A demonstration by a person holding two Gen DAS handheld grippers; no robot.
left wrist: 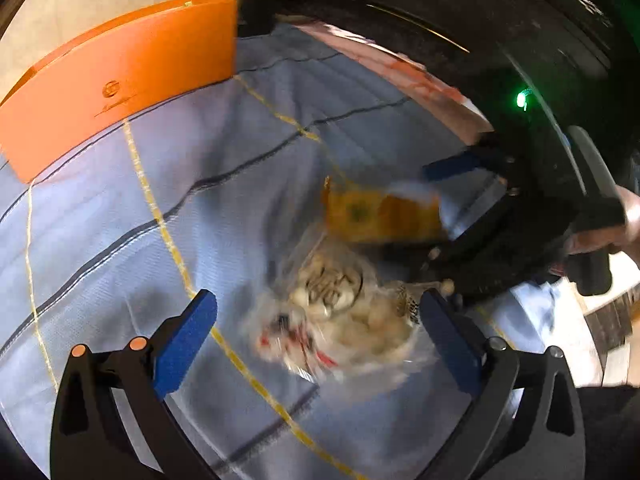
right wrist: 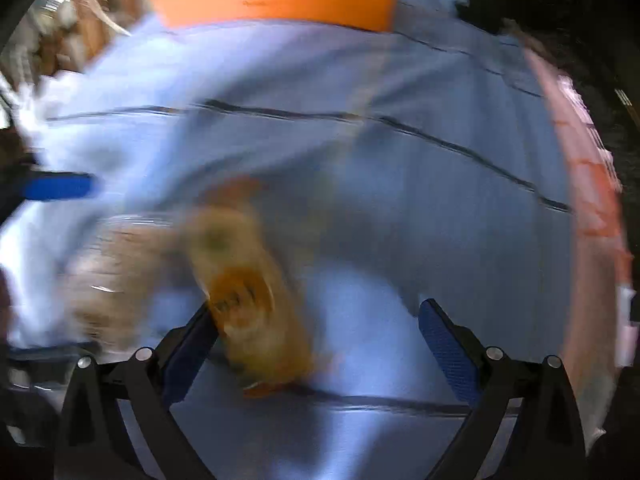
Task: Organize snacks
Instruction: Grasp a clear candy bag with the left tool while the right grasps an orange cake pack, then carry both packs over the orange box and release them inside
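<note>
Two snacks: a clear bag (left wrist: 340, 312) of pale round pieces and a yellow packet (left wrist: 380, 216), lying together mid-cloth, touching or overlapping.
Left tongs (left wrist: 318, 312): spread wide, blue pads either side of the bag, not yet pressing it.
Right tongs (right wrist: 318, 324): spread too; the packet (right wrist: 256, 300) sits between the pads, hard against the left one, far pad well clear.
Key relation: bag lies straight ahead of the left tongs, packet just beyond it; the left hand is nearer the bag, the right nearer the packet.
Packet axis: long side runs roughly along the right tongs' reach, so the pads would close across its narrow width, though blur makes this uncertain.
Bag material: thin crinkly film, lumpy fill, soft and shapeless; likely to slump when lifted.
Packet material: flat, rectangular, glossy wrapper with a white end.
Cloth (left wrist: 120, 220): pale blue weave, dark and yellow lines, creased.
Box (left wrist: 120, 80): orange, rigid, smooth, standing at the far cloth edge, well apart from both snacks.
</note>
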